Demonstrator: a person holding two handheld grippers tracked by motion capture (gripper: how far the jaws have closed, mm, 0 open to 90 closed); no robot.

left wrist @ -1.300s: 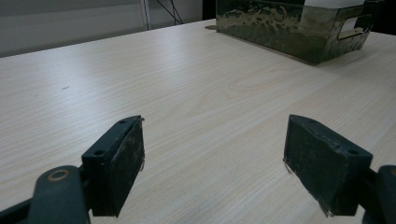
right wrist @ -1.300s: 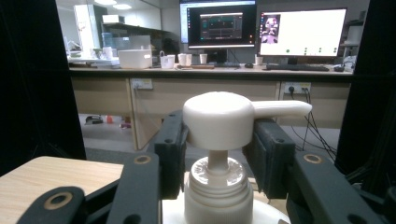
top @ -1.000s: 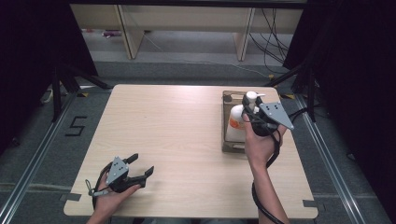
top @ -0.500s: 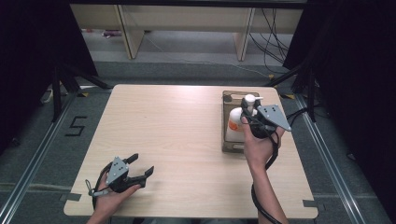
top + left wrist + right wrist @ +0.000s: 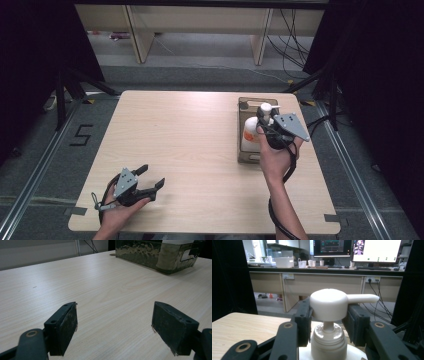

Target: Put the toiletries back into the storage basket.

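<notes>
From the high view, the right gripper [image 5: 263,121] sits on top of a white plastic pump bottle with an orange label [image 5: 250,134], and that bottle stands inside a dark translucent rectangular tray [image 5: 246,106] on the far right part of the light wooden table [image 5: 190,150]. Its grey three-cornered plate [image 5: 291,126] faces up and the black cable [image 5: 290,165] runs back down the forearm. The left gripper [image 5: 152,179] is way off on the near left corner, resting low on the wood, jaws spread wide with nothing between them

Left gripper view: both black pads [image 5: 66,330] are well apart with just bare table ahead of them, so that one's plainly open. The tray [image 5: 155,255] shows far ahead and to the right of the jaws, a white bit of the bottle [image 5: 177,241] peeking over its rim

Right gripper view: the bottle's white pump head [image 5: 329,303] is right between the two jaws, nozzle pointing off past the right-hand jaw. The left pad looks pressed against the pump head, the right one sits just under the nozzle, so it's clamped on the pump top. The ribbed collar [image 5: 328,340] and bottle body are directly below the jaws. Desks with monitors [image 5: 332,247] sit far behind
</notes>
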